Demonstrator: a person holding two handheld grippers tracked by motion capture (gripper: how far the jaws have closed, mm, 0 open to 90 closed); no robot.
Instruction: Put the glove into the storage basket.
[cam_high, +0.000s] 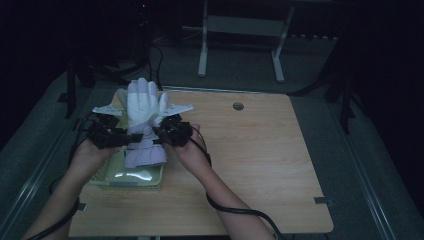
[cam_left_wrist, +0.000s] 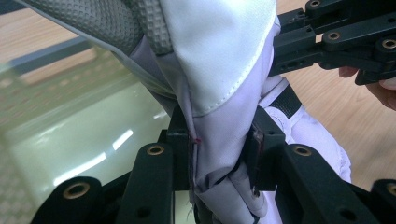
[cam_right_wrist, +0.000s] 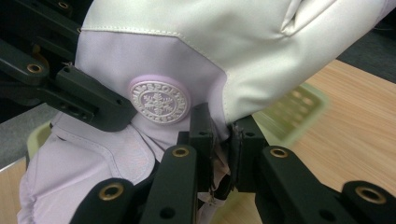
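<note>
Tabletop (cam_high: 250, 165) first, then the green tray (cam_high: 107, 179) at its left edge. The glove (cam_high: 142, 120) hangs directly over the tray, fingers up, cuff down, long axis upright. Left claw (cam_left_wrist: 223, 154) pinches one cuff side, right claw (cam_right_wrist: 224, 140) pinches the other, level with each other. The tray's inside is mostly hidden under the cuff.

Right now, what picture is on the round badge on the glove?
A snowflake, pale lilac, on the glove's round badge; clearest in the right gripper view.
</note>
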